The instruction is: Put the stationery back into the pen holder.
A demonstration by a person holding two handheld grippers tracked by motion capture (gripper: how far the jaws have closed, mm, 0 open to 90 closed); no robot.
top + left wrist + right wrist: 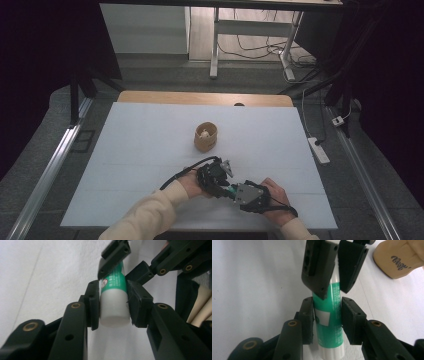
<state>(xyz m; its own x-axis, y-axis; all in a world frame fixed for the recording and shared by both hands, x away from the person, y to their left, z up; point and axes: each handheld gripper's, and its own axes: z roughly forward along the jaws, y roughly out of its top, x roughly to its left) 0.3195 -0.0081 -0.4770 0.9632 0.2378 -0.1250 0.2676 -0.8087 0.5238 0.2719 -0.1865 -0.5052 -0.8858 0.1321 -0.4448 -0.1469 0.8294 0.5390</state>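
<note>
A glue stick (231, 190) with a green body and a white cap is held between both grippers, low over the white table near its front edge. My left gripper (113, 302) is shut on the white cap (115, 313). The right gripper's jaws reach in from the top of that view onto the green body (116, 280). My right gripper (327, 315) is shut on the green body (329, 322), and the left gripper's jaws clamp the far end above. In the high view, the left gripper (216, 176) and the right gripper (248, 195) face each other.
A tan paper cup (205, 137) with something white inside stands mid-table, beyond the grippers; it also appears as the cup (397, 261) at top right. The white table sheet (140, 150) spreads all round. A power strip (319, 150) lies on the floor to the right.
</note>
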